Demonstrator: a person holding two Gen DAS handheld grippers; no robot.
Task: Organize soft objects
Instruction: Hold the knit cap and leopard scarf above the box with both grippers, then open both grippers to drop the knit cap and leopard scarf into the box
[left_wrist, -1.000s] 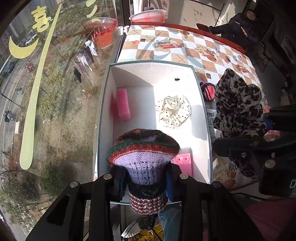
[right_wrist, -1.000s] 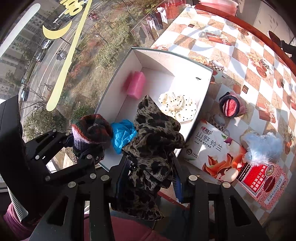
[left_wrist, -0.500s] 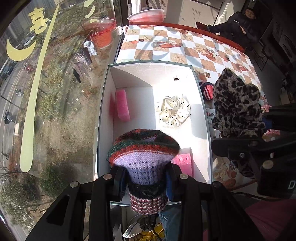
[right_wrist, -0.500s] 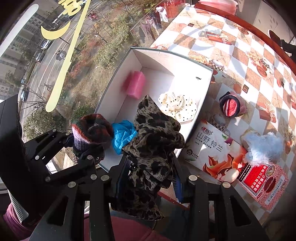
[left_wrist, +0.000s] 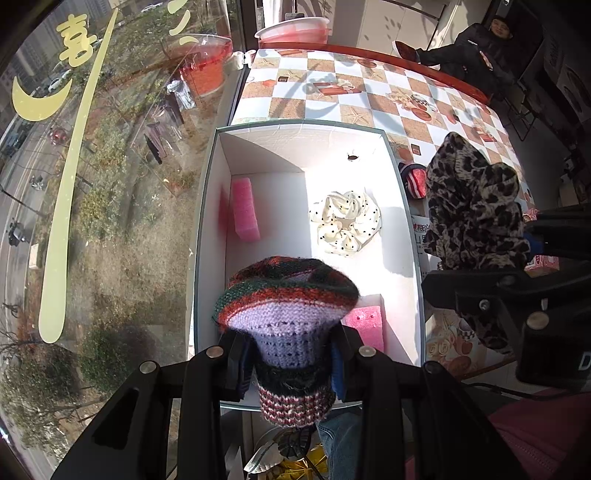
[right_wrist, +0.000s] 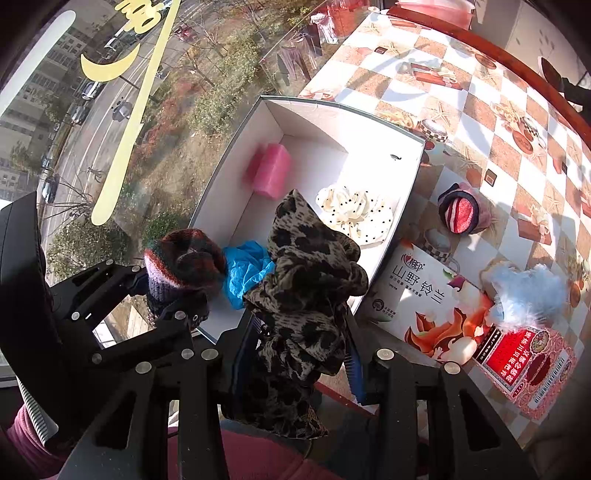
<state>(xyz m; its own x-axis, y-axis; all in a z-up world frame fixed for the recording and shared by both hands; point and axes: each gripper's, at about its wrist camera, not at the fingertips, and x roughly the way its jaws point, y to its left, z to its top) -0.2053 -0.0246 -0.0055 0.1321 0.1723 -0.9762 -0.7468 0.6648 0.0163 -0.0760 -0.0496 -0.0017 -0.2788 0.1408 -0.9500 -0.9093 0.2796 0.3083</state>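
My left gripper is shut on a striped knit piece in purple, red and dark green, held above the near end of the white box. My right gripper is shut on a leopard-print cloth, held over the box's near right corner. Inside the box lie a pink foam block, a cream dotted scrunchie, a second pink foam piece and a blue cloth. A red striped knit piece and a pale blue fluffy item rest on the table.
The checkered table runs along a window on the left. A printed carton and a red packet lie right of the box. A pink basin stands at the far end. A person sits at the far right.
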